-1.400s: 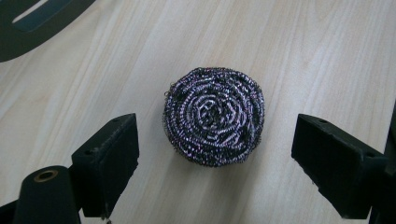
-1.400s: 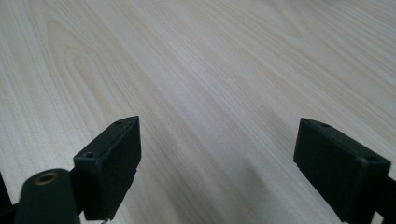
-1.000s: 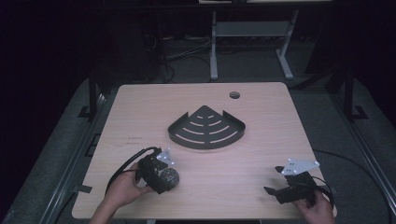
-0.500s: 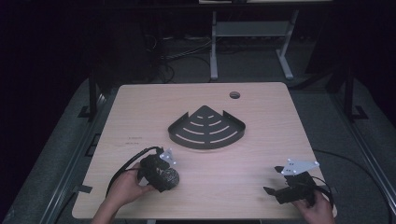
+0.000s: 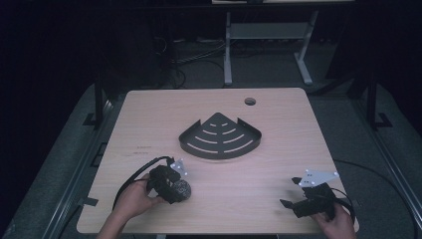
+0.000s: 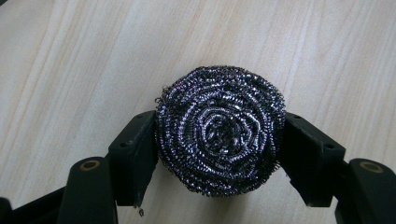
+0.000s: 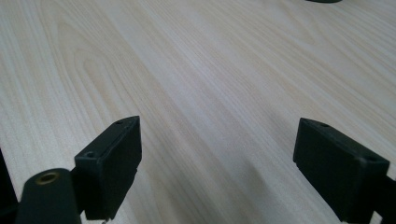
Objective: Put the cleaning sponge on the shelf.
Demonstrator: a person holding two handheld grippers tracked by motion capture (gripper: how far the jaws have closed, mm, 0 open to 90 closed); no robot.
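left gripper view: left gripper [image 6: 219, 149] jaws, just closing, clamp steel scourer [image 6: 220, 128]; right gripper [image 7: 217, 168] jaws wide.

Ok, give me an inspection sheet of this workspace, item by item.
Surface: pale wooden table, with a round hole near the far edge.
Job's things: round dark steel-wool scourer on the table near the front left; black slotted corner shelf at mid-table.
Clutter: nothing seen.
Grippers: left claw has just been closing and presses the scourer on both sides; right claw open over bare wood.
Cables: black cable loops from the left claw.
Surroundings: dark room, grey metal frame beyond the table.
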